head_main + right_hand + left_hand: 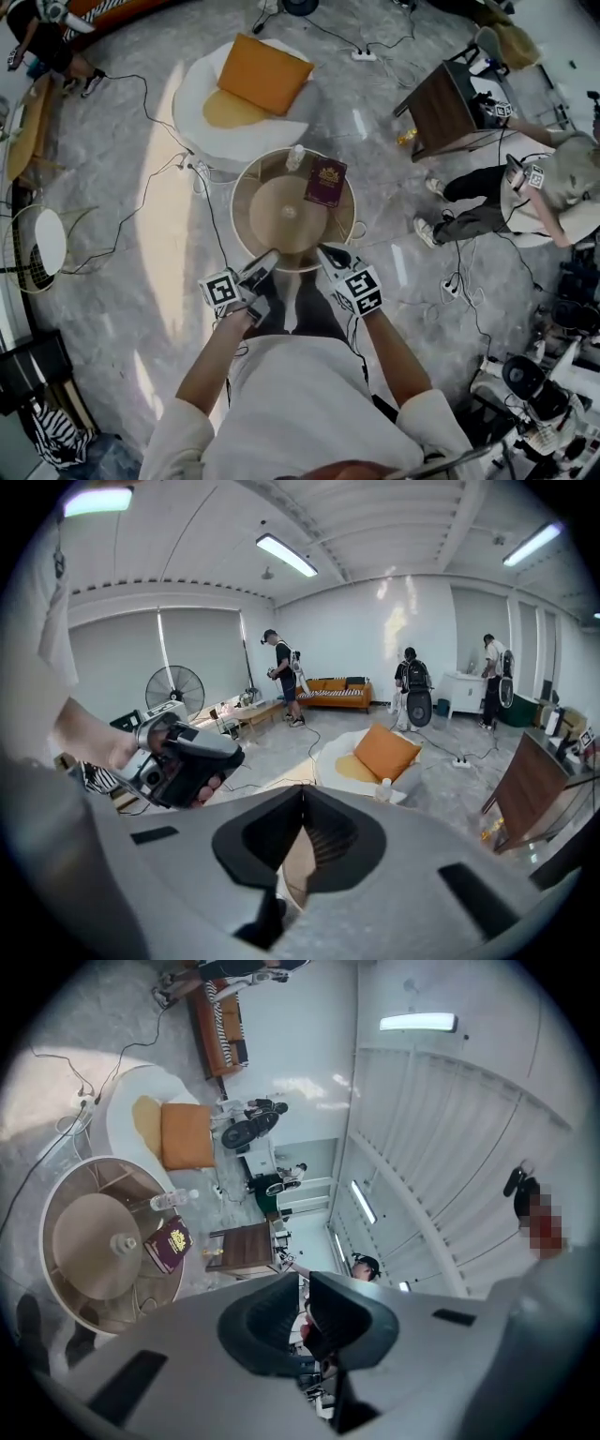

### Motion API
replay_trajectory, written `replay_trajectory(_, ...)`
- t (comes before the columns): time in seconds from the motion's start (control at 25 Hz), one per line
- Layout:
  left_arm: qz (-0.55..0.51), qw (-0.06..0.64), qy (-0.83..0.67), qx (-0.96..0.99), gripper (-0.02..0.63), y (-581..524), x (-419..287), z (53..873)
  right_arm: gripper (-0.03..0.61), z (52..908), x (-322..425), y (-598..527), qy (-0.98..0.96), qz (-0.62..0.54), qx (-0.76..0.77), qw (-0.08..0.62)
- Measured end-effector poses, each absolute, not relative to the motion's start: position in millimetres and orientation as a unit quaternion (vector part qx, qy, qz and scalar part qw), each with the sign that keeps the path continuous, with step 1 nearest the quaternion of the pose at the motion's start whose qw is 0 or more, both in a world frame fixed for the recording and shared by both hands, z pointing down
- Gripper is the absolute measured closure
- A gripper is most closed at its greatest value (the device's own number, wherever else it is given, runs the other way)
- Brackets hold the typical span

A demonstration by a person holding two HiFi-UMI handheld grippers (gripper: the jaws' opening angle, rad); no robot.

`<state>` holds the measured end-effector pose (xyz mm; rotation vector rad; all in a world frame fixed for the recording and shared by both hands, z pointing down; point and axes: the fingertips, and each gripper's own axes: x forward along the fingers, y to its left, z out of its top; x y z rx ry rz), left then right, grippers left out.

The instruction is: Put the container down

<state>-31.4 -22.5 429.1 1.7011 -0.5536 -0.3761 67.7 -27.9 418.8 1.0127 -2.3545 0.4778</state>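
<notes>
Grey marble floor (112, 281) strewn with cables surrounds a round glass table (236, 202) with a tan shelf beneath its top. On the table lies the maroon container (325, 181), flat, away from both grippers and touched by neither. It carries a gold emblem, and any wording on it is too small to read from the head view or the left gripper view (169, 1244). Just beside it stands a clear plastic bottle (295, 157) whose label cannot be made out. The left gripper (270, 261) and right gripper (324, 251) hover over the near rim of the table, hiding part of it. The only print on them is the black-and-white square markers, with no letters. The left gripper's (302, 1321) fingers (262, 1321) are drawn together to a thin slit with nothing between them. The right gripper's (302, 827) fingers (328, 841) are pressed together, also empty. Behind the table, a white round seat (192, 103) bears an orange cushion (265, 73), and a wooden side table (441, 108) stands to the right.
</notes>
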Motion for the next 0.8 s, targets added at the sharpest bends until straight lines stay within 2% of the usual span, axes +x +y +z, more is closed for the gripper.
replay_trajectory(0.36,-0.156,0.590,-0.226,0.759,0.594,16,-20,391,0.580,366,112,22,-0.858,0.159,0.423,0.247)
replay_trajectory(0.8,-0.135,0.481,-0.262,0.826,0.592,75,17,350,0.580,341,152,102,-0.872,0.150,0.403,0.234)
